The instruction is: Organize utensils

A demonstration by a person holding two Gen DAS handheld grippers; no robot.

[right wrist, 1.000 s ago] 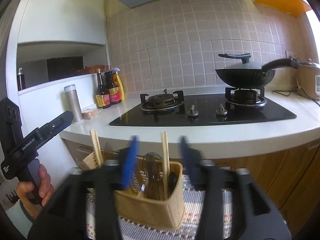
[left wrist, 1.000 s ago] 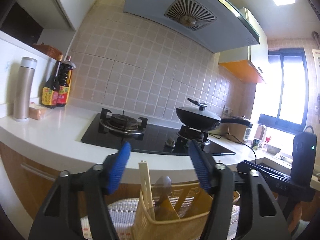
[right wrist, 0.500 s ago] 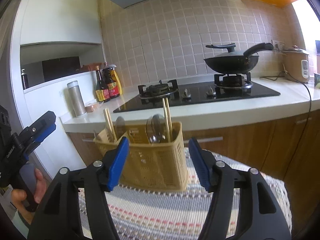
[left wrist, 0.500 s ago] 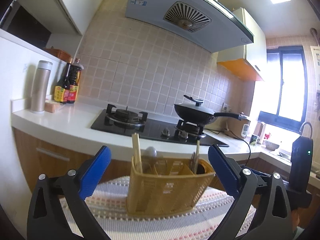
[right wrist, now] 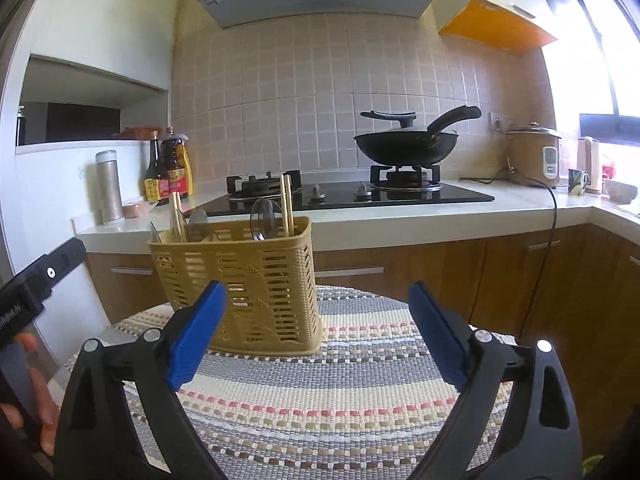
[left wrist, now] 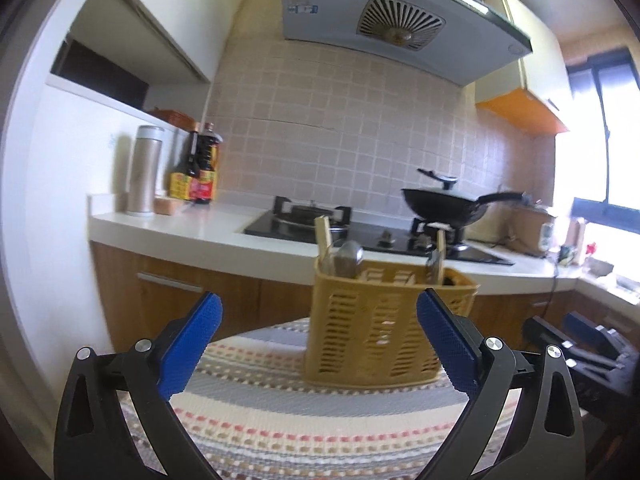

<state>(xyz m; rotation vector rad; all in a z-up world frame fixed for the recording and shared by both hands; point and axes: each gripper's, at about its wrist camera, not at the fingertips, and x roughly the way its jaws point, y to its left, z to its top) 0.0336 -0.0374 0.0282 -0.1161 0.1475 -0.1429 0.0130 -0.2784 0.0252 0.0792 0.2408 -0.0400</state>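
- The yellow utensil basket [right wrist: 250, 284] stands upright on the striped woven mat [right wrist: 320, 396], toward its far side, with the kitchen counter [right wrist: 400, 220] behind it.
- Wooden chopsticks [right wrist: 287, 204] and metal spoons [right wrist: 262, 216] stand in its compartments; which compartment each one sits in we cannot tell exactly.
- We judge the basket to be light, thin, slotted plastic: stiff enough to keep its shape, but its walls would likely flex under a hard squeeze.
- It looks top-heavy with the tall utensils, so a push high up could tip it; the woven mat should keep the base from sliding much.
- We would take a chopstick or spoon by the bare part above the rim, pinching across the shaft. The spoons look smooth and could slip; the chopsticks are thin and could roll between the pads.
- Our left gripper [left wrist: 318, 346] is spread wide and empty, with the basket ahead of the pads and untouched.
- Our right gripper [right wrist: 318, 334] has its jaws opening; nothing lies between them, and the basket sits just beyond its left pad.
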